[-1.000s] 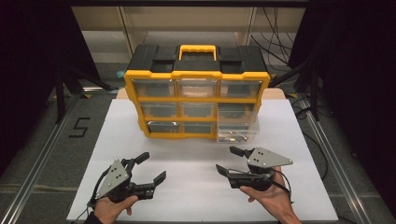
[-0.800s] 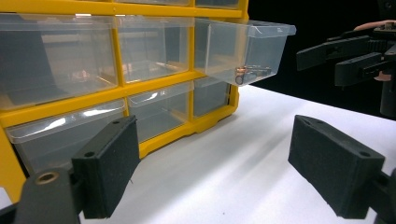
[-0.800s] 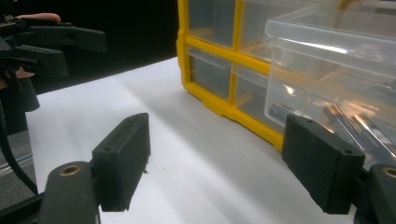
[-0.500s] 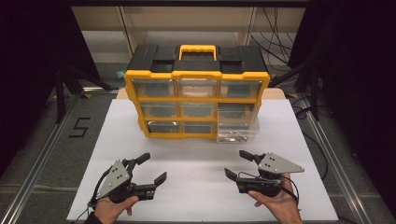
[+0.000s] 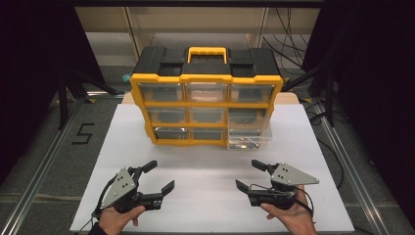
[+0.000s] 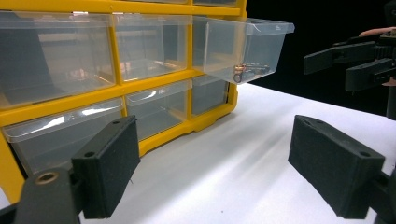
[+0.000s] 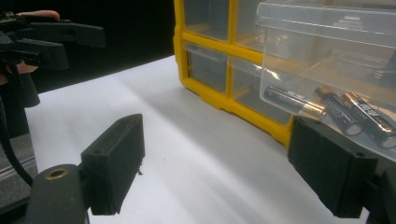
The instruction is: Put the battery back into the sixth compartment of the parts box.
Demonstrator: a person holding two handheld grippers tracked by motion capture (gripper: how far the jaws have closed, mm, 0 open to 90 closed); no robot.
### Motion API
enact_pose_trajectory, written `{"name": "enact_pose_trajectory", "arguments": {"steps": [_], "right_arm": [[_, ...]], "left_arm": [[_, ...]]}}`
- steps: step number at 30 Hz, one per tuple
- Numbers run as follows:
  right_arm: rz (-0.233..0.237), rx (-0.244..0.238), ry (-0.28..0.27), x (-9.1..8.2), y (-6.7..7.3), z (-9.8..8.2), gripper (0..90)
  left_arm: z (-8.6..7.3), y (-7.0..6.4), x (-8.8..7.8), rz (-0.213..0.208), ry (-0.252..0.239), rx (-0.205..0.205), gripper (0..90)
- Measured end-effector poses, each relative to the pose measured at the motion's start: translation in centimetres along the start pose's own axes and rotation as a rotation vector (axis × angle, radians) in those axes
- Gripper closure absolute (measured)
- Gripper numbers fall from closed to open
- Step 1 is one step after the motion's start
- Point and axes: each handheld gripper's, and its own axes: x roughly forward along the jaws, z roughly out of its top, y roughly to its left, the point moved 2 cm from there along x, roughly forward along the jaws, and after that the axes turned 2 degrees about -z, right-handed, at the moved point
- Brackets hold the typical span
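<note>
From the high view you look forward and down over the whole white table. Your two gripper views sit low and close, facing the yellow drawer cabinet from opposite sides; both share its pulled-out clear drawer.

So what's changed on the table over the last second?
The right gripper has drawn back from the pulled-out drawer toward the table's near edge, its jaws just opening, nothing between them. The left gripper stayed put, open and empty. The yellow organizer and the batteries in the drawer are unchanged.
</note>
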Motion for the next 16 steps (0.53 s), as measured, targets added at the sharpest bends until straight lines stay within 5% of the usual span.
{"name": "enact_pose_trajectory", "arguments": {"steps": [16], "right_arm": [[-0.008, 0.002, 0.005, 0.06, -0.27, -0.07, 19.2]], "left_arm": [[0.02, -0.01, -0.01, -0.001, -0.001, 0.001, 15.6]]}}
